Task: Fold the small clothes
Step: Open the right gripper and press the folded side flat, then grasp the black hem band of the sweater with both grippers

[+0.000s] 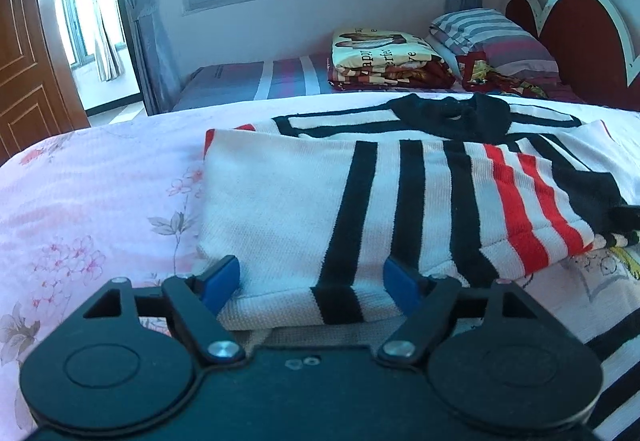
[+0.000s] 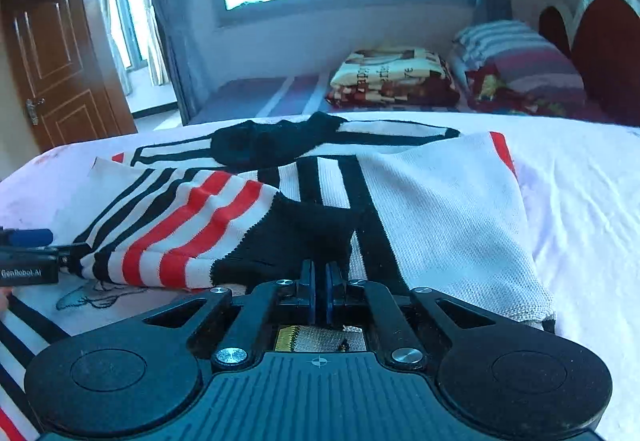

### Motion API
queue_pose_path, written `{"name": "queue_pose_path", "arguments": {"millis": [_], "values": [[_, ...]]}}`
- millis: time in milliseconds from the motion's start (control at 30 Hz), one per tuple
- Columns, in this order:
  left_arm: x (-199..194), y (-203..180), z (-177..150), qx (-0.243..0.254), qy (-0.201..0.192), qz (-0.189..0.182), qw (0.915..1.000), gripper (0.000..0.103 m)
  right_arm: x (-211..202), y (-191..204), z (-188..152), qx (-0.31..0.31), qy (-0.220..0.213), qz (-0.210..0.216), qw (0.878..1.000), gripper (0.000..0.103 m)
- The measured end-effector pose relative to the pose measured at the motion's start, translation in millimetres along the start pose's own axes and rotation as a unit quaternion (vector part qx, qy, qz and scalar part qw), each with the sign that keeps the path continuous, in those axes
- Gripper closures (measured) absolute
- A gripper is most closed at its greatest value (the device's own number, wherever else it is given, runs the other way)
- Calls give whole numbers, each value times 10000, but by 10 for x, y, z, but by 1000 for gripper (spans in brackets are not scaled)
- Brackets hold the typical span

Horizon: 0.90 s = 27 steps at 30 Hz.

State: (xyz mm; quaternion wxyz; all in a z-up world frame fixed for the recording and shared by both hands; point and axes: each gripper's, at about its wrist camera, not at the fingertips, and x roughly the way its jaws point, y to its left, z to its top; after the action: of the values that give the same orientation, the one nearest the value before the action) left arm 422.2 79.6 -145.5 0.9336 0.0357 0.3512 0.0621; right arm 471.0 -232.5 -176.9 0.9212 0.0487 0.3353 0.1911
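Observation:
A small white knit sweater (image 1: 280, 209) with black and red stripes lies on the pink floral bed sheet (image 1: 80, 201), both sleeves folded in over the body. My left gripper (image 1: 312, 281) is open, its blue pads on either side of the folded left sleeve's near edge. In the right wrist view the sweater (image 2: 440, 209) lies ahead, its black cuff (image 2: 296, 241) just in front of my right gripper (image 2: 319, 281), whose pads are pressed together with no cloth visibly between them. The left gripper (image 2: 28, 253) shows at the left edge there.
The sweater's lower body with a cartoon print (image 2: 92, 293) lies near me. Behind are folded blankets (image 1: 384, 57), a striped pillow (image 1: 492, 37), a red headboard (image 1: 580, 37), a window and a wooden door (image 2: 52, 61).

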Motion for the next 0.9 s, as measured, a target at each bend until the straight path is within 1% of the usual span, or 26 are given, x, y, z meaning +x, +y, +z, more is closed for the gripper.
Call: {"name": "queue_pose_path", "arguments": {"millis": [67,200,267,333,367,400,633,700,767,800,867,900], "values": [[2,2,4,4,13,0,10000,24,-13,12,13,7,65,-30,10000,99],[1,-21,32,45,80,46,9999,24,4,67,1,-305,110,-115,9994,98],[9,-19,36,68,90,50,9999,24,2,62,14,-318,170,-114,9993,97],[10,-23,40,119,102,66,9999,23,2,49,33,-326,235,-171,9990,87],[13,-23,45,147,112,76,9998,23,-3,33,37,-306,247,-225,9990,80],[12,-28,48,178,128,86,9997,23,-5,12,39,-281,262,-216,9990,78],[26,-27,67,258,177,89,9995,20,-94,-74,65,-36,293,-111,9995,77],[-22,-17,88,284,223,112,9993,21,-198,-85,61,82,261,-126,9995,77],[-181,8,61,395,139,36,9991,20,-425,-115,39,144,103,9,9998,77],[-278,27,13,476,101,17,9988,18,-547,-139,13,124,70,50,9999,77],[-506,122,-164,598,93,-22,9982,18,-811,-204,-72,136,77,117,9998,77],[-655,204,-304,575,80,-70,9983,18,-956,-247,-135,179,83,176,9997,77]]}}
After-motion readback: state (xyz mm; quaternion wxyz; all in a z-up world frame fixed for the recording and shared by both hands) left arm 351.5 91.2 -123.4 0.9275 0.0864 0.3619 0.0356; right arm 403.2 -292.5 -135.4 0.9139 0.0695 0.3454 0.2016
